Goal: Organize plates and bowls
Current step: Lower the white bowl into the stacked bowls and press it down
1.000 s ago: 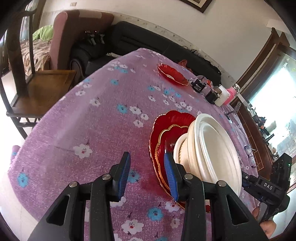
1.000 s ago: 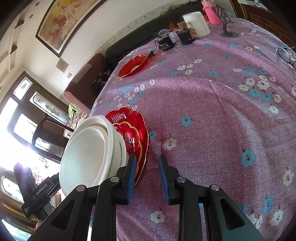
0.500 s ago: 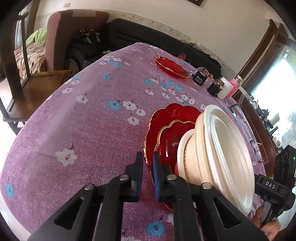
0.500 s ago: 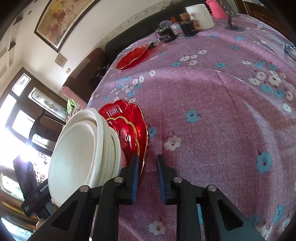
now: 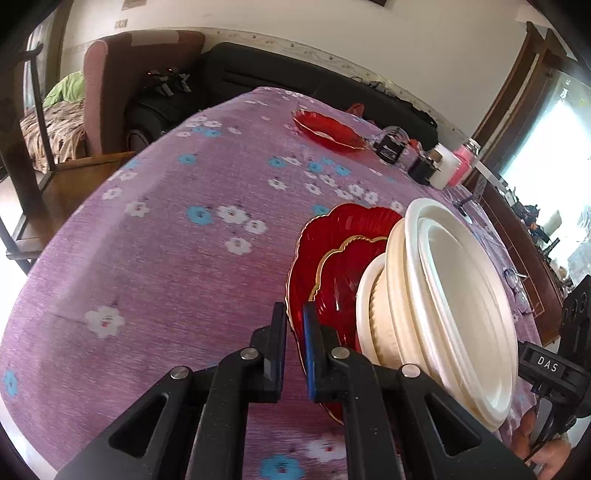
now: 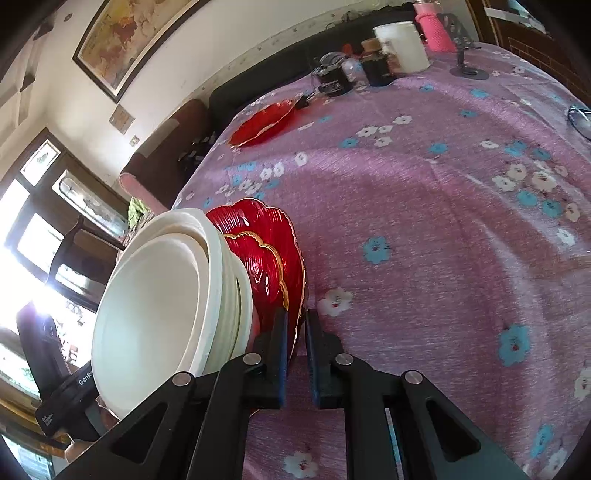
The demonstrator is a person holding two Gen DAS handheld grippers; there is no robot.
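Your left gripper (image 5: 294, 328) has just been closing, and its jaws now pinch the near rim of the large red scalloped glass plate with a gold edge (image 5: 343, 229), which sits at the bottom of the stack. The rim runs between the two blue-lined pads.

Your right gripper (image 6: 295, 332) has also just been closing, and it clamps the same plate's rim (image 6: 291, 236) from the opposite side.

Above that plate, as seen from your left gripper, lies a smaller red scalloped glass plate with a gold rim (image 5: 351, 266), just ahead and right of the fingertips. On top of it rest the stacked cream-white round bowls and plates (image 5: 461, 306), filling the space to the right of your left gripper. From your right gripper the same white stack (image 6: 155, 295) rises to the left of the fingers, with the smaller red plate (image 6: 266, 258) just ahead of them.

The stack stands on the purple tablecloth with blue and white flowers (image 5: 166, 240). Far ahead of both tools, well apart from the stack, another red glass dish (image 5: 327, 129) lies near the table's far edge. Close to it are black jars (image 6: 332, 79), a white cylindrical container (image 6: 402, 48) and a pink one (image 6: 434, 29).

At the right edge of your left view, your other hand (image 5: 535, 443) shows below the black tool body.
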